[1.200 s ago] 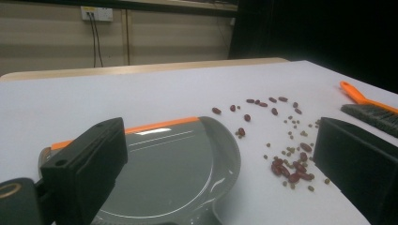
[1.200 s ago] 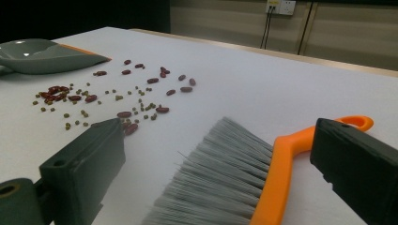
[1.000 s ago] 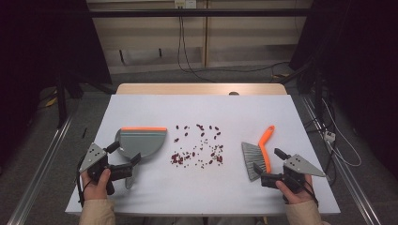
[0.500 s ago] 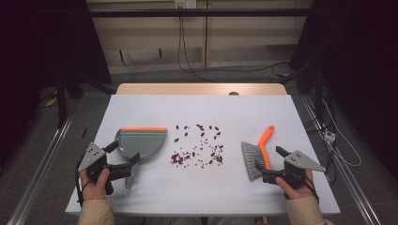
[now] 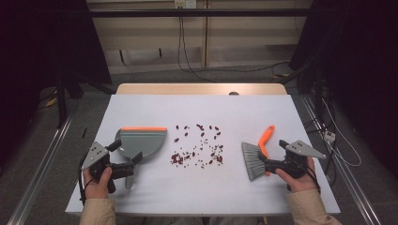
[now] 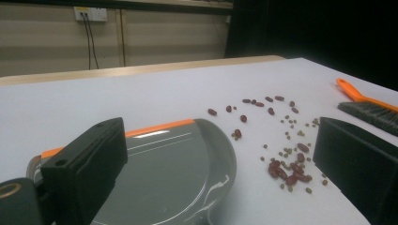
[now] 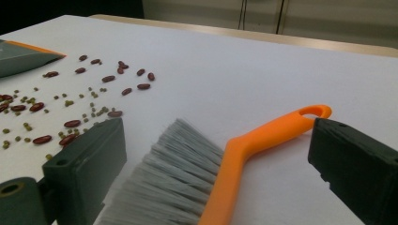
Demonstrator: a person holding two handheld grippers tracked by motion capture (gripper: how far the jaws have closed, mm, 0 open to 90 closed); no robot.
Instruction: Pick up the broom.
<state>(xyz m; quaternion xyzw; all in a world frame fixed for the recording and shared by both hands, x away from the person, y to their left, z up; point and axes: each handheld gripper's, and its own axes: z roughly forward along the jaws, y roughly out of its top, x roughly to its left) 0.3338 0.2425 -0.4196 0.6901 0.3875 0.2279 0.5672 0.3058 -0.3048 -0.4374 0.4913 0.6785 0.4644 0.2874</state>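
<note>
Brush [image 5: 257,157] at lower right of frame, handle axis running up-frame, straddled by wide-open right tool [image 5: 268,163], nothing gripped. Dustpan [image 5: 141,141] lower left, just ahead of open, empty left tool [image 5: 133,161]. Beans [image 5: 199,147] between.

Grey orange-lipped dustpan [image 5: 141,142] left of scattered beans [image 5: 199,147]; orange-handled brush [image 5: 257,153] right, flat.

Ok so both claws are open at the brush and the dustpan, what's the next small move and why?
Probably shut the right claw on the brush: its orange handle lies between the open jaws, not yet gripped. The left claw likewise stands open around the dustpan, and the spilled beans lie between the two tools, waiting to be swept.
</note>
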